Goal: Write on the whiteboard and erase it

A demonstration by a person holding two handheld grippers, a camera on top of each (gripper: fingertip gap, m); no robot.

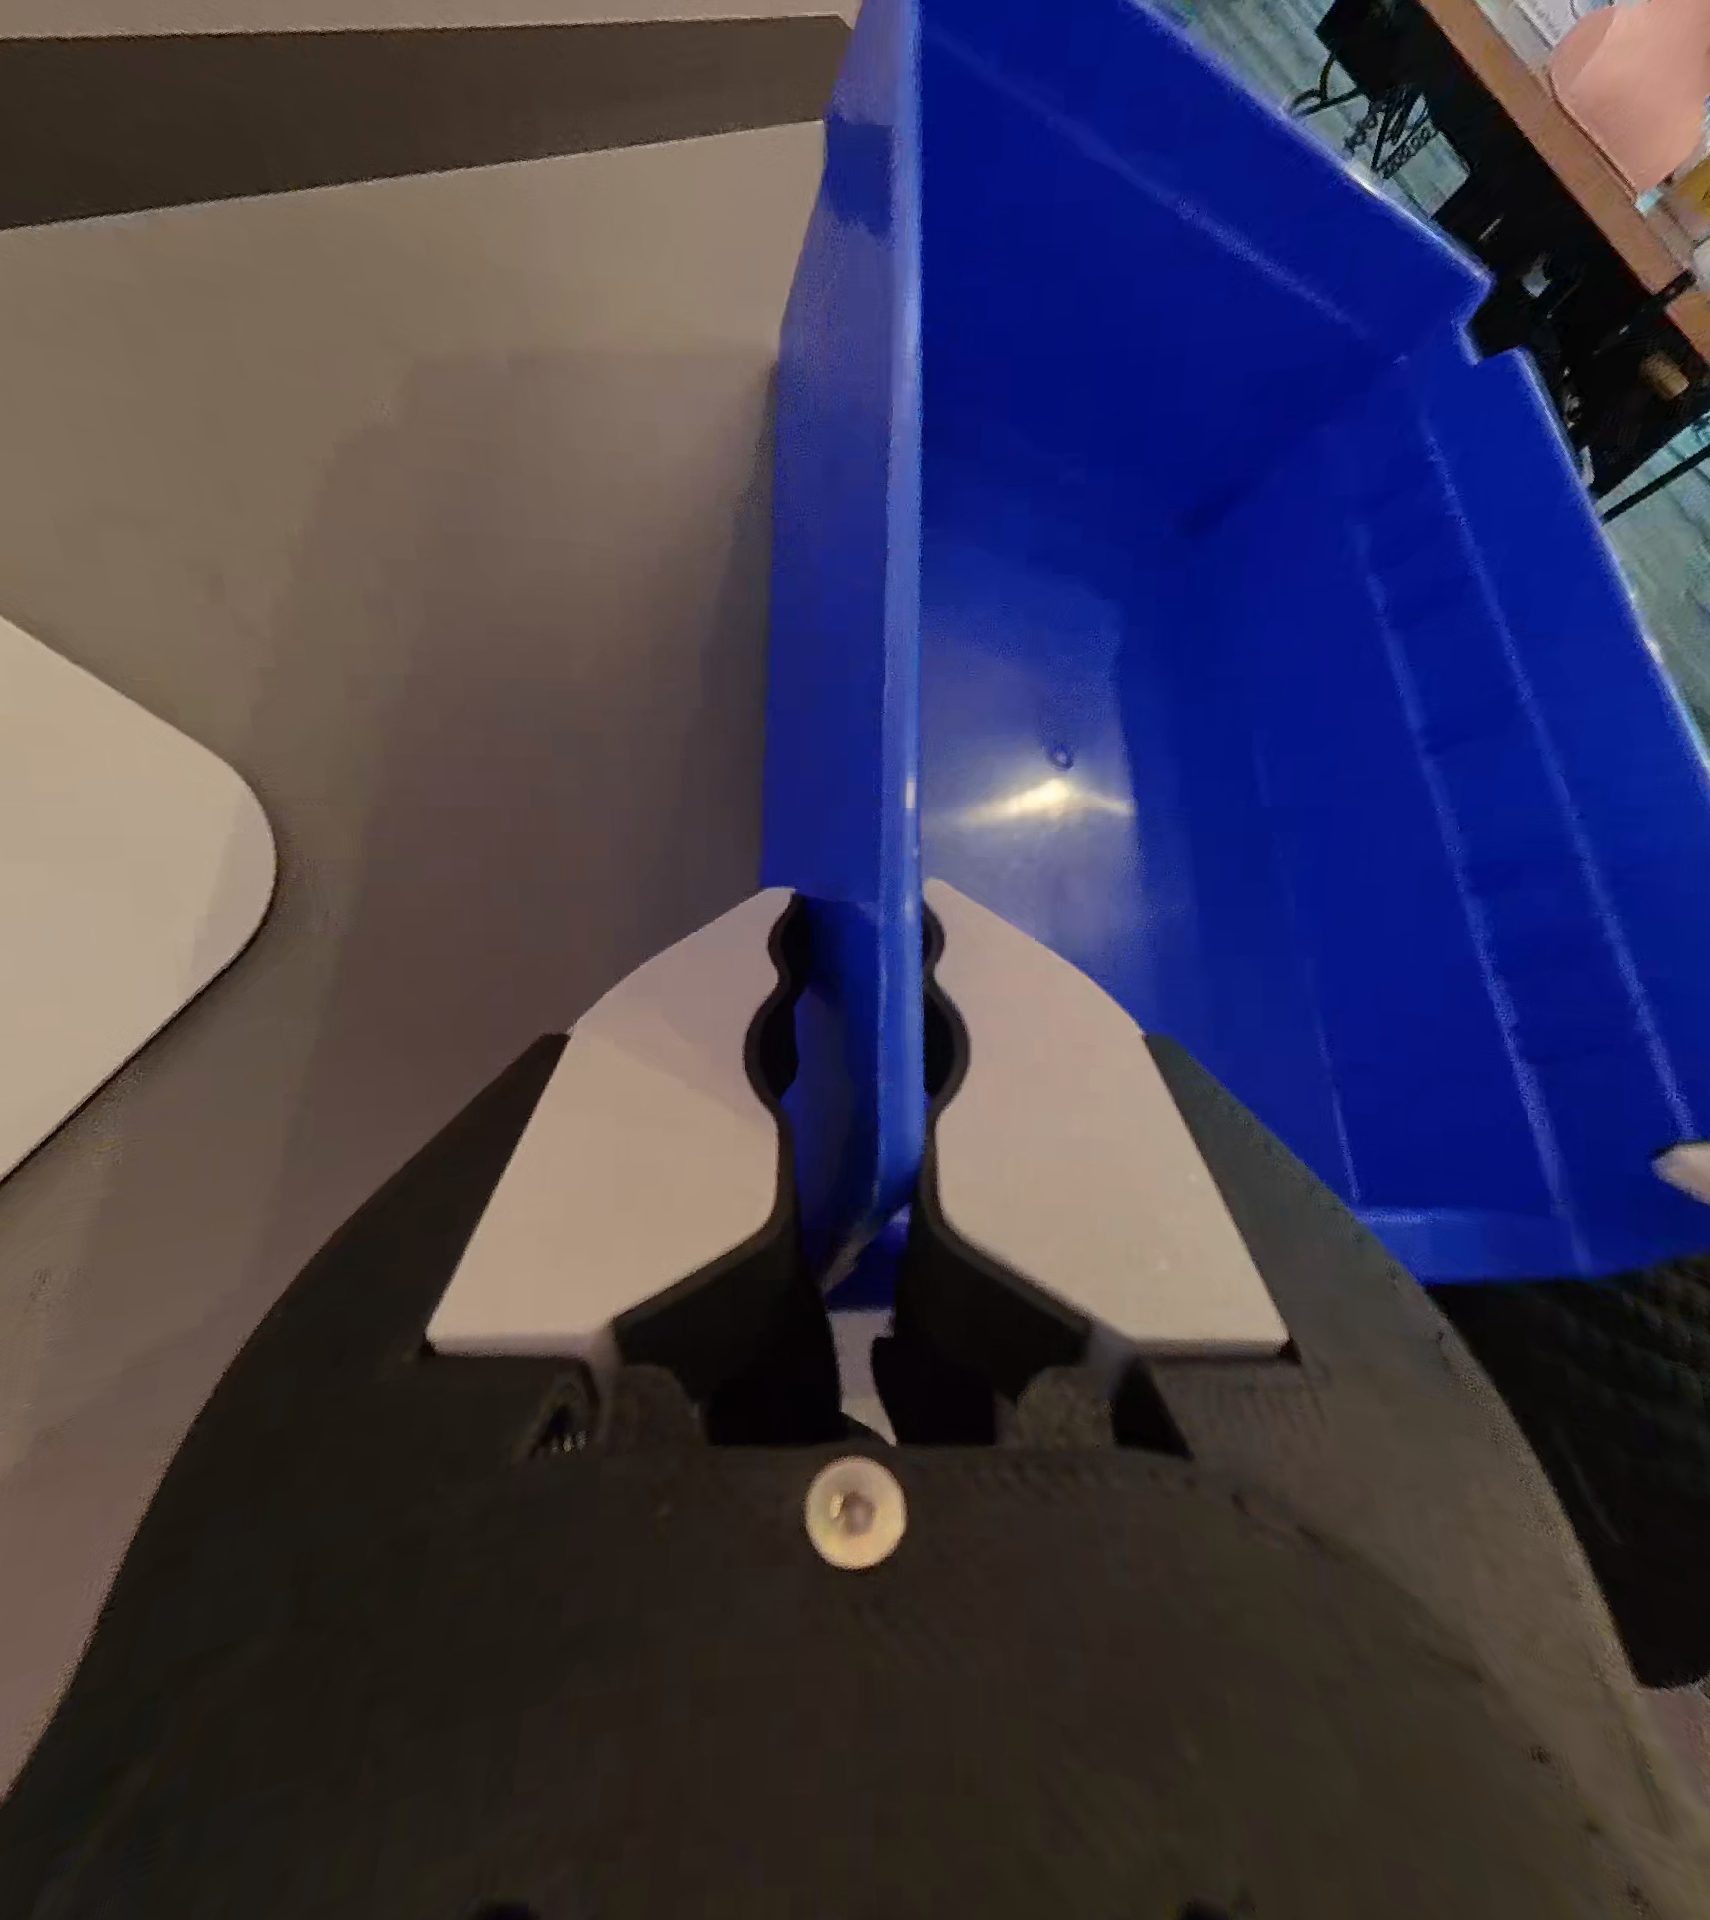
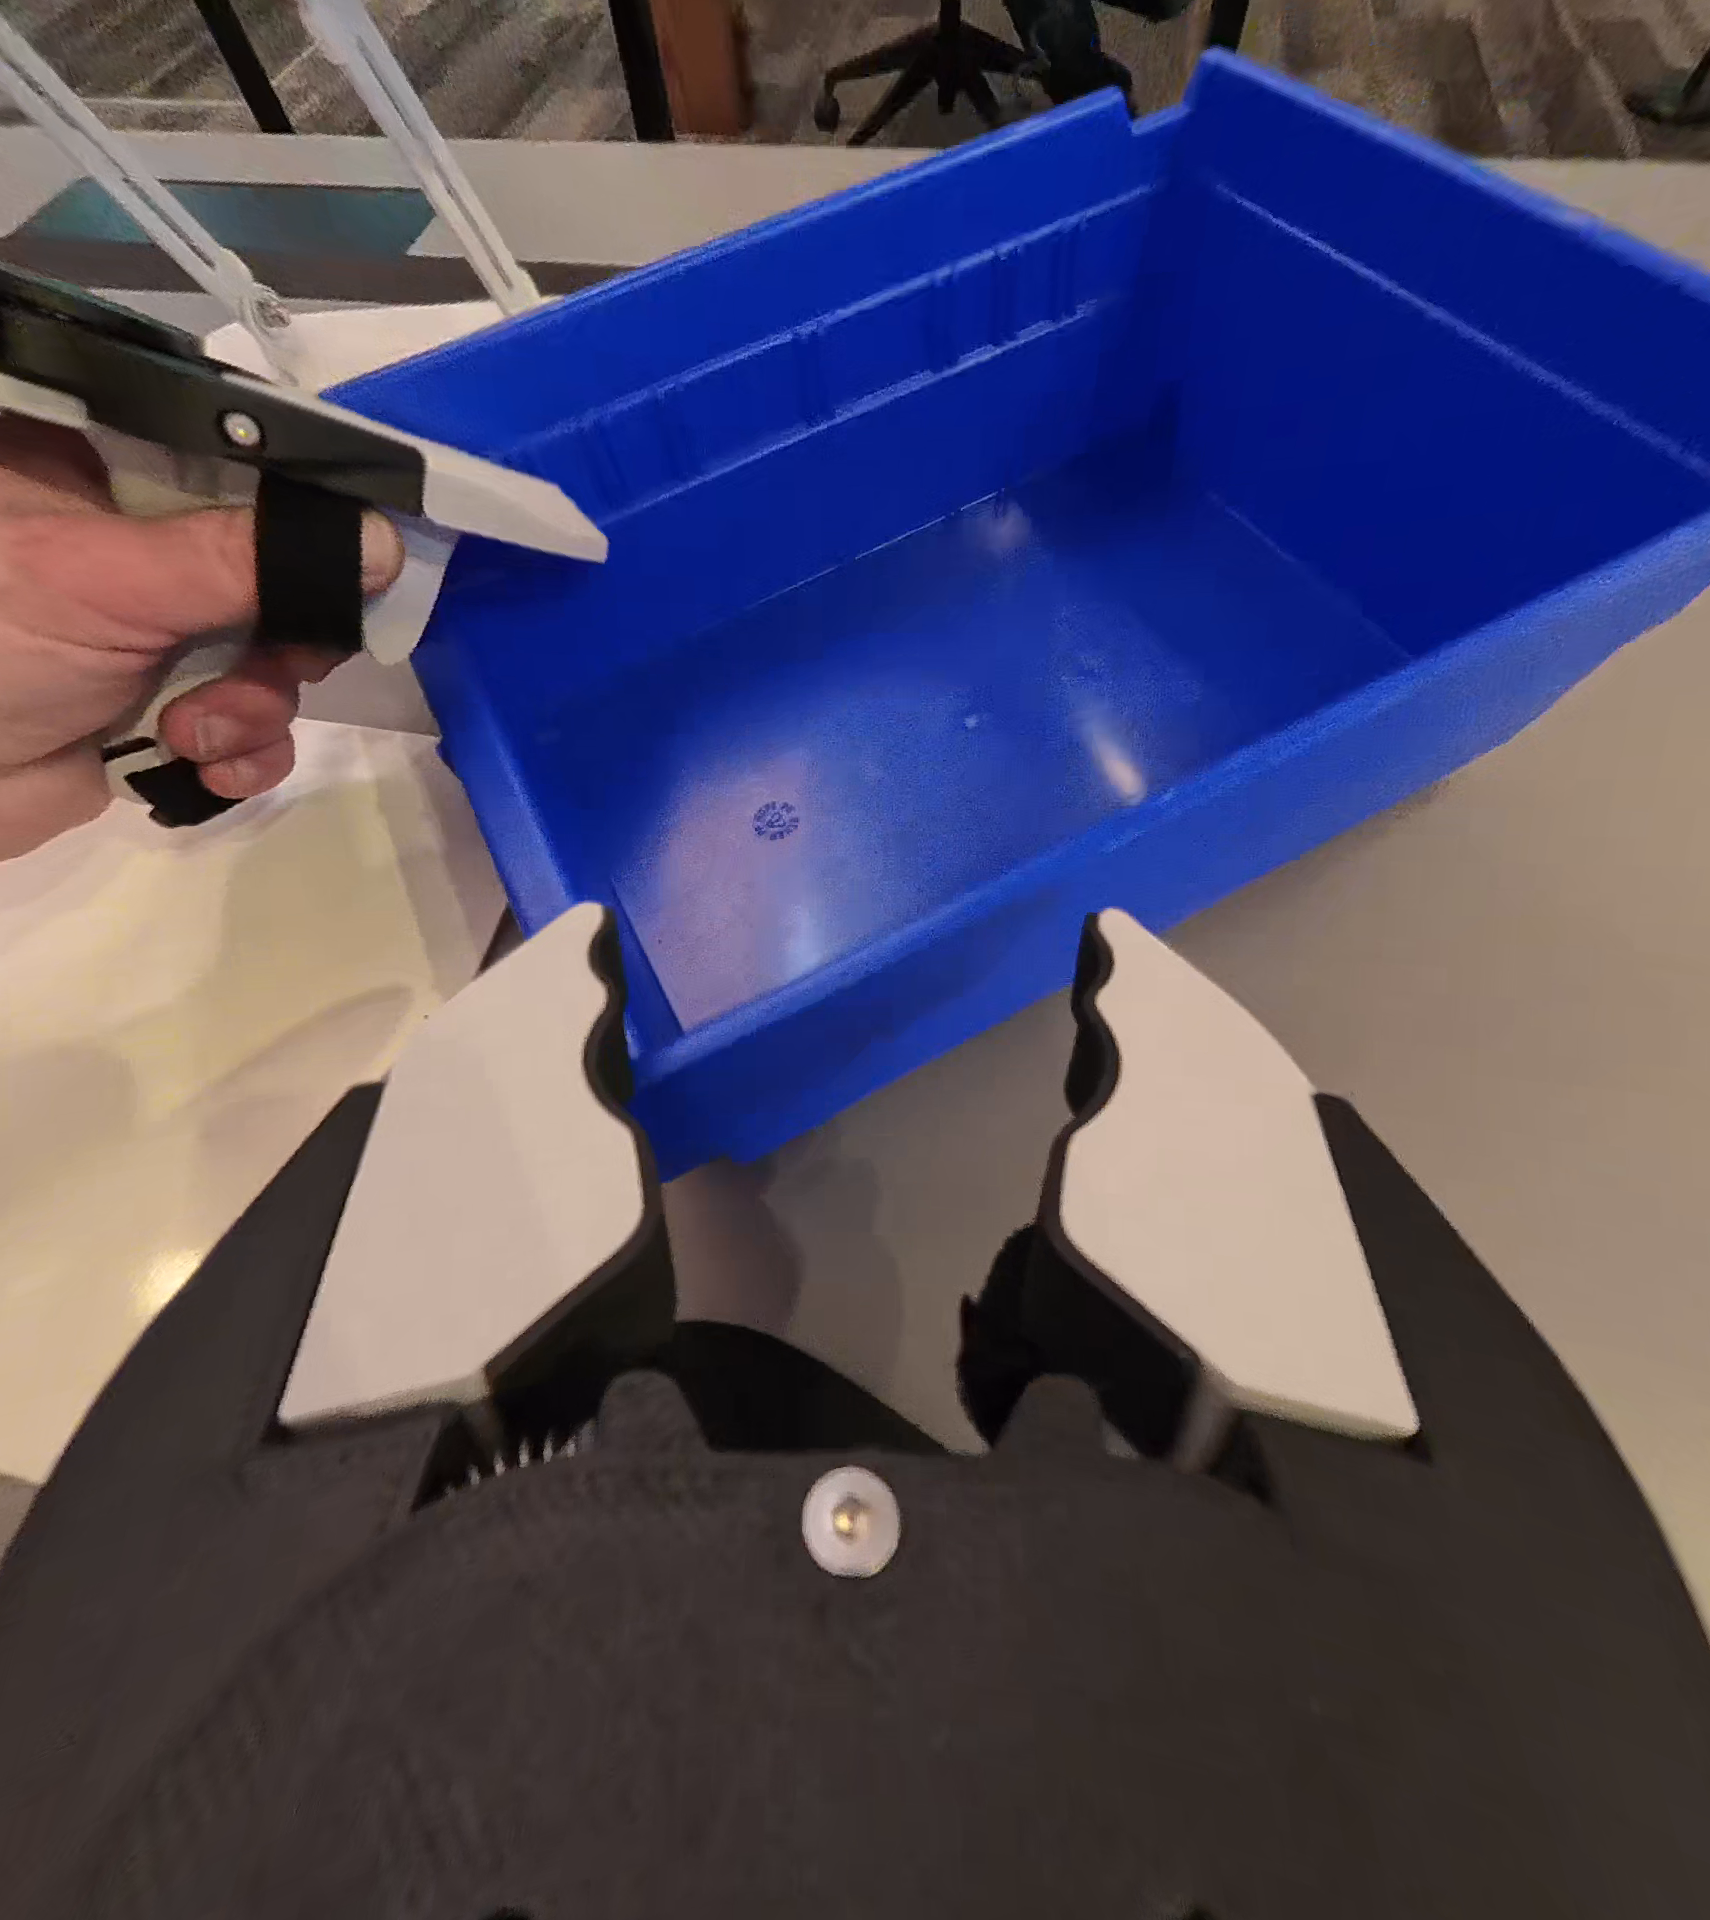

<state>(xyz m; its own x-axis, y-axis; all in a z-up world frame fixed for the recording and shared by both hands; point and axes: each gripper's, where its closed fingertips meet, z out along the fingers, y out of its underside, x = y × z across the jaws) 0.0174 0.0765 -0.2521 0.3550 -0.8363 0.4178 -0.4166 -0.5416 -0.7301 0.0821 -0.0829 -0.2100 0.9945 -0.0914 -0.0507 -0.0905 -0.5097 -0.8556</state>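
Whiteboard lies flat on the grey bench at its left side, just beside the blue bin. Left tongs straddle the bin's left wall – whether the pads press it, I cannot tell. Right tongs gape wide over the bin's near corner – nothing between them is gripped.

A glossy, saturated blue bin dominates a matte grey-beige table, pale glints streaking the bin's floor. Left of the bin lies a white board with a warm yellowish sheen. Before the bin, the gripper fingers are white, lined in black, on finely textured black bodies; a black strap crosses a hand.
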